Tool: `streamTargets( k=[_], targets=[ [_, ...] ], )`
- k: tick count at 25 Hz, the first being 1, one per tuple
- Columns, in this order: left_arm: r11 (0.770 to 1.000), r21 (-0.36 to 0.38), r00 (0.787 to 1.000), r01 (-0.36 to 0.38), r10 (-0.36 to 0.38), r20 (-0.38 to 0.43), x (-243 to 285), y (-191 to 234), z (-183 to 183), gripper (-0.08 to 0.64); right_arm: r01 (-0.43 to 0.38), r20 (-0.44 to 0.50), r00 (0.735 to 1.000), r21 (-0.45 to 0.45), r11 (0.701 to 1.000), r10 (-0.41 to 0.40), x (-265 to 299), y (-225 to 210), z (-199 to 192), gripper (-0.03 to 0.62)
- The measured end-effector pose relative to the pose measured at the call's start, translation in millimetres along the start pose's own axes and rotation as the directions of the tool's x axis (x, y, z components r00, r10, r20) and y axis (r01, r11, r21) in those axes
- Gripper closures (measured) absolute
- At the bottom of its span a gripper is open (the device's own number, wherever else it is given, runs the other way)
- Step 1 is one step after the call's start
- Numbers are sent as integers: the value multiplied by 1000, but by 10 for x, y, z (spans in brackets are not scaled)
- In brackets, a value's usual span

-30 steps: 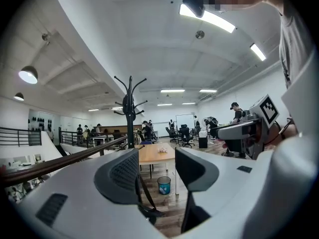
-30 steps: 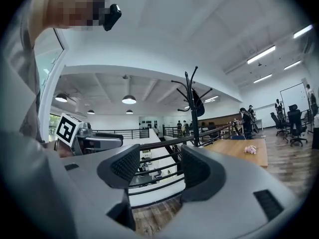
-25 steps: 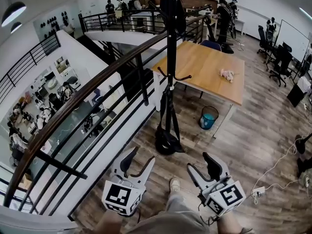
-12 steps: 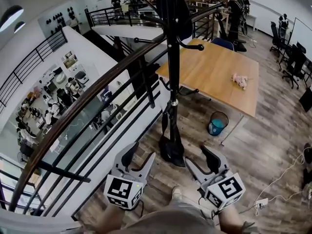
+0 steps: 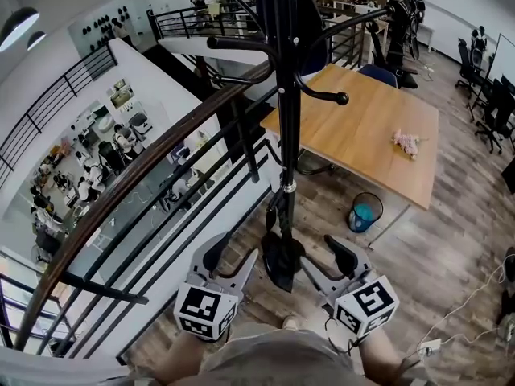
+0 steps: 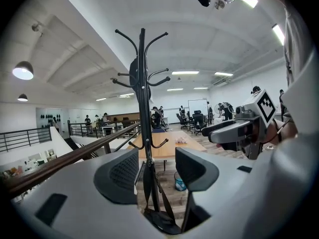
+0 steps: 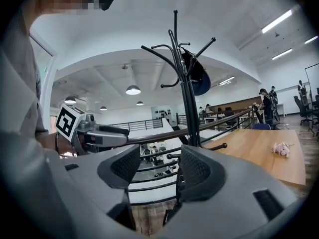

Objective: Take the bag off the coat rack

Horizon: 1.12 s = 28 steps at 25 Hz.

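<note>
The left hand-held gripper [image 5: 233, 256] and right hand-held gripper [image 5: 320, 257] are both released and empty. They are held low either side of the black long-strapped fabric bag [image 5: 282, 264] at 12 o'clock, probably to line up on its straps. The bag hangs low on the black metal coat rack [image 5: 287, 135]; a dark railing [image 5: 161, 165] crowds in at 10 o'clock, and a wooden tabletop [image 5: 362, 127] lies beyond at 1 o'clock.

Steep overhead, two low views: coat rack [image 5: 288, 135]

railing [image 5: 161, 161] close left | coat rack [image 5: 286, 135] pole ahead | floor [image 5: 451, 248] right open
</note>
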<state>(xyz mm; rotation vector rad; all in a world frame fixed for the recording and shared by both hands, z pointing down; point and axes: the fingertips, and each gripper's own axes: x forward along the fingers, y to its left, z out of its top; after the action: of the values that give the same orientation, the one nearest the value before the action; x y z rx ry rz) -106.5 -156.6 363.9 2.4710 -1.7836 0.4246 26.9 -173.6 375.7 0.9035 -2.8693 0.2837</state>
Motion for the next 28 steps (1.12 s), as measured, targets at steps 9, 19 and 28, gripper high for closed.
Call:
streamTargets(
  k=[9,19,28],
  targets=[
    [994,-21,994,110,-110,-24,328,172,-131,324,35,20,999,39,999,-36,344,-33,-23,336],
    [945,13,939,326,-322,-118,776,408,-572,324,255,-91,964,55,965,-250,808,-144,-454,334],
    [880,117,876,461,-429,-221,1298,376,-965,324,348,-201,919,11,938,-339,1259,-379,-1018,334]
  ],
)
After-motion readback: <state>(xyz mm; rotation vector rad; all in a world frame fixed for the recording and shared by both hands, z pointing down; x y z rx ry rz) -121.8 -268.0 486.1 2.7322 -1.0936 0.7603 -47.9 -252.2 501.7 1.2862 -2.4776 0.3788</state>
